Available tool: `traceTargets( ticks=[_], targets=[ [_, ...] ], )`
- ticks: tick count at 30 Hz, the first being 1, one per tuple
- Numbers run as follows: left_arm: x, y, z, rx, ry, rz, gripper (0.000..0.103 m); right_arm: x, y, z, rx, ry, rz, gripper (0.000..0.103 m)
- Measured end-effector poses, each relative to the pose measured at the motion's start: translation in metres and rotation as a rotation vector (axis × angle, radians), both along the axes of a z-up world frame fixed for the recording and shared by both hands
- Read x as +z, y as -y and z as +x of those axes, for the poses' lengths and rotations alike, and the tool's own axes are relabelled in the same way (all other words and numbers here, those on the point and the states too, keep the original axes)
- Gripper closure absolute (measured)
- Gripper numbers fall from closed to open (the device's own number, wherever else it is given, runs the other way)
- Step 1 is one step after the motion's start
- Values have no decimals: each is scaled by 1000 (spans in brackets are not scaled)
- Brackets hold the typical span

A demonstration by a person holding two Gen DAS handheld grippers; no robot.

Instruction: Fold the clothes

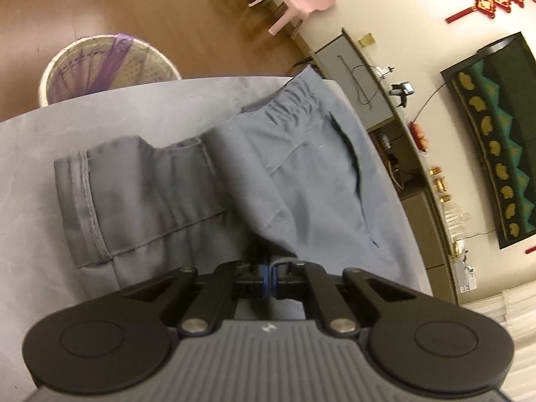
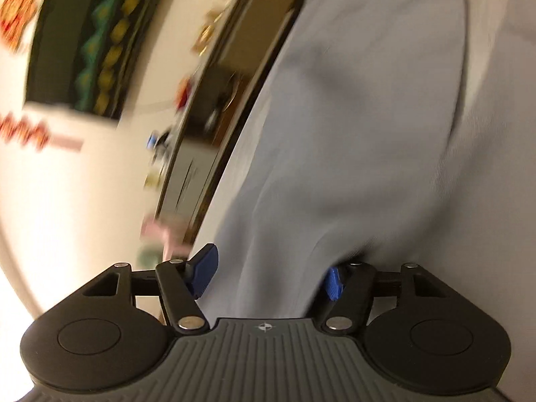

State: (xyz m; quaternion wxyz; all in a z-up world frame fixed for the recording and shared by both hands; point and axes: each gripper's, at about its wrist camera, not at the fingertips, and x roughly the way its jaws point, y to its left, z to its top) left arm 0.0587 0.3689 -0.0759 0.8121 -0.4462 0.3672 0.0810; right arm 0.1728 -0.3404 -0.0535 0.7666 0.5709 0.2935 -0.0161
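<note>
Your left hand-held gripper [image 1: 270,276] is clamped on a fold of the grey-blue trousers [image 1: 207,184] at their near edge, blue pads pressed together on the cloth. The trousers lie on the grey tabletop [image 1: 67,134], already doubled over. Taking the elastic waistband [image 1: 288,107] as landmark: it lies at the far end, and the stitched leg hem [image 1: 85,201] rests to its near left. The long axis runs from the held edge away toward the waistband.

Your right hand-held gripper [image 2: 268,278] has its jaws spread, with the trouser cloth bulging between the blue pads [image 2: 202,274]; no pinch is visible. That view is blurred. The left hand already holds the garment, so the next fold likely depends on the right closing on this cloth.
</note>
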Motion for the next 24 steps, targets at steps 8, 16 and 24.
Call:
traceTargets(
  ticks=[8,16,24],
  targets=[
    [2,4,9,-3,-22,52,101,-1,74,25,-181,-74,-196,88],
    [42,-15,-29,79,168,48,102,128,33,-104,-110,301,-566,103],
    [28,-28,-36,113,62,52,102,19,47,-224,-134,48,-366,66]
  ],
)
